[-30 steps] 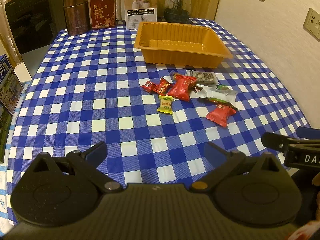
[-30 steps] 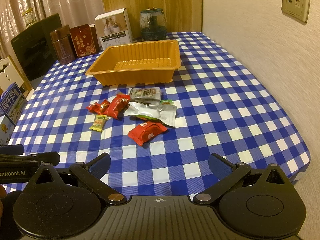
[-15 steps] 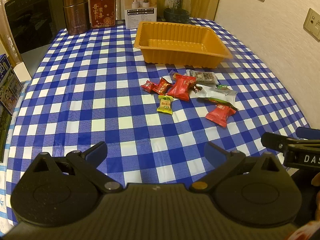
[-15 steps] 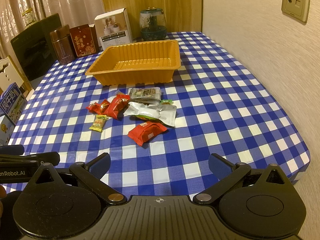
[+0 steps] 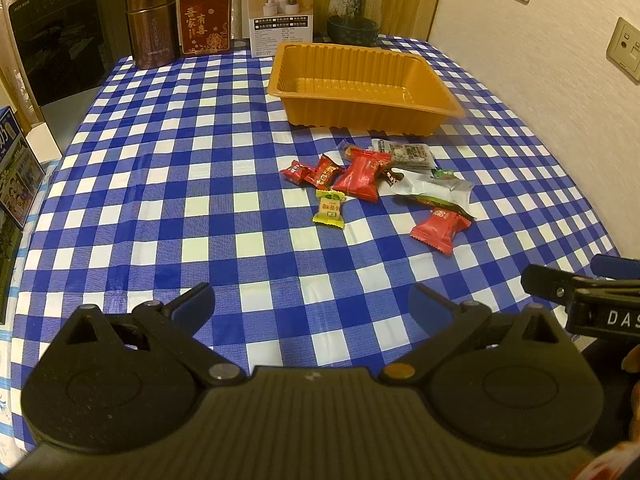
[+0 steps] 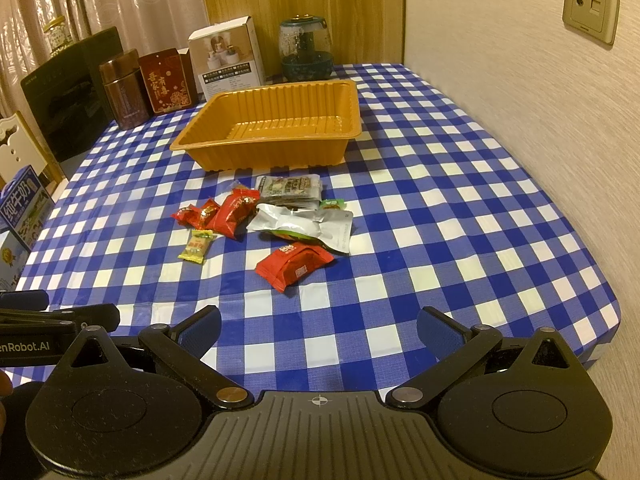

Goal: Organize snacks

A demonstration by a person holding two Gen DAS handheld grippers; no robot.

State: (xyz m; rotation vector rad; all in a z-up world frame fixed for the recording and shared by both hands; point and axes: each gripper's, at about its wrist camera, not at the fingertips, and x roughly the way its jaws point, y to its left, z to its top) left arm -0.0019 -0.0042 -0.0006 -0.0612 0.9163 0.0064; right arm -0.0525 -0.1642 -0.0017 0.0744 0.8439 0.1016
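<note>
Left gripper (image 5: 310, 306) spread wide, nothing between the fingers, hovering over the near edge of the checked tablecloth (image 5: 160, 184). Right gripper (image 6: 319, 328) likewise wide open and empty, just beside it.

Snacks loose on the cloth, mid-table, left to right: two small red candies (image 5: 312, 172) touching, yellow-green candy (image 5: 329, 209) just in front of them, larger red packet (image 5: 362, 176), dark printed packet (image 5: 408, 154) behind, silver pouch (image 5: 436, 190) overlapping a green wrapper, red packet (image 5: 439, 229) nearest the grippers.

Orange tray (image 5: 400, 110) behind the pile, empty, close to it but not touching.

Back edge: brown canister (image 5: 151, 32), red tin (image 5: 205, 19), white box (image 5: 280, 8), glass jar (image 5: 353, 12).
</note>
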